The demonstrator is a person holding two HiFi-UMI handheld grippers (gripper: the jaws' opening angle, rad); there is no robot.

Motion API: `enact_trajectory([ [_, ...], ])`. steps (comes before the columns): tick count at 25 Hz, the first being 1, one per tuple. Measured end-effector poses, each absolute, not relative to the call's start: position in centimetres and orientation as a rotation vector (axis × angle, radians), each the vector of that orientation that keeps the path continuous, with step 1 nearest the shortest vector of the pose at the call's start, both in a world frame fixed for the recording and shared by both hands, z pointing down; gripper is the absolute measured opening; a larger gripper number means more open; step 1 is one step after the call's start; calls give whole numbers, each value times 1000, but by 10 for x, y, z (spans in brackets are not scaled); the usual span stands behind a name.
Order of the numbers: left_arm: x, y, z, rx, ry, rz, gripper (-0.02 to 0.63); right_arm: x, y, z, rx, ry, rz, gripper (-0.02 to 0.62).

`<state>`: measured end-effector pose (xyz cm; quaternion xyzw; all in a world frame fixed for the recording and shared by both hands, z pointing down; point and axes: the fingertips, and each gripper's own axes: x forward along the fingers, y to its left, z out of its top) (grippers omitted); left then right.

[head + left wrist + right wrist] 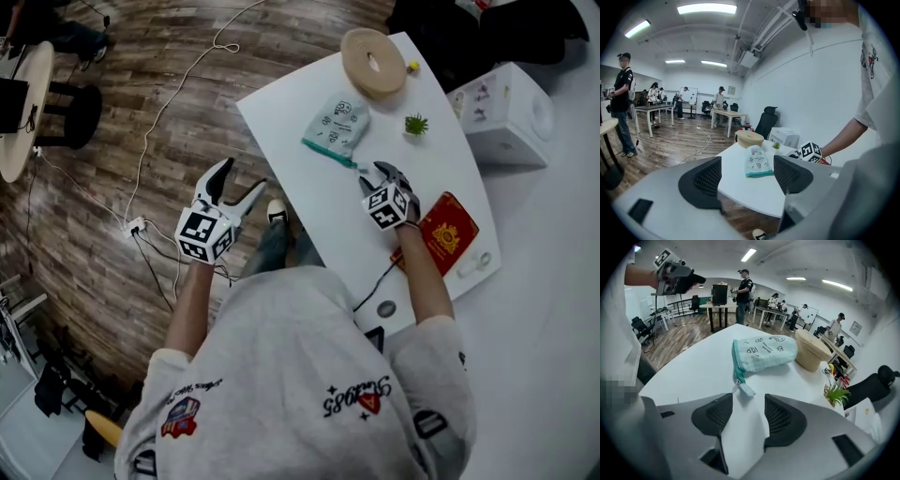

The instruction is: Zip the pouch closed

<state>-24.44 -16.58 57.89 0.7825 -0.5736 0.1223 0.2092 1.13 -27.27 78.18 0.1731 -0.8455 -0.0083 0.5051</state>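
A pale mint pouch [338, 120] with small prints lies on the white table [300, 187], its teal zipper edge [327, 150] facing me. In the right gripper view the pouch [765, 351] is ahead, and its zipper pull tab [744, 388] rests on the table just beyond my right gripper [747, 414]. The jaws stand open with only table between them. Seen from the head view, my right gripper [382, 172] hovers close behind the zipper's near end. My left gripper [242, 176] is open and empty, off the table's left edge over the floor; its view frames the pouch [757, 162] from a distance.
A round beige container [373, 61] stands at the table's far end, with a small green plant [416, 124] to its right. A red booklet [448, 232] lies beside my right wrist. A white box [506, 112] sits on the neighbouring table. Cables [150, 141] trail over the wood floor.
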Motion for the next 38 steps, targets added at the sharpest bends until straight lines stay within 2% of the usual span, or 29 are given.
enact_trajectory([
  [8,-271,-143,589,2078,-1667,350,334,-3,-284,801,247,-1989,-120,191],
  [10,-274,-140,589,2072,-1672,356,334,-4,-280,801,195,-1985,-121,153],
  [12,-278,-138,588,2064,-1680,347,334,-5,-278,801,182,-1997,-111,144],
  [19,-266,-138,590,2092,-1635,373,334,-21,-275,801,207,-2065,-53,141],
  [25,-257,-140,586,2127,-1596,368,334,-19,-263,804,254,-2036,126,31],
  [38,-232,-168,569,2262,-1497,336,334,-43,-255,727,382,-2254,366,23],
])
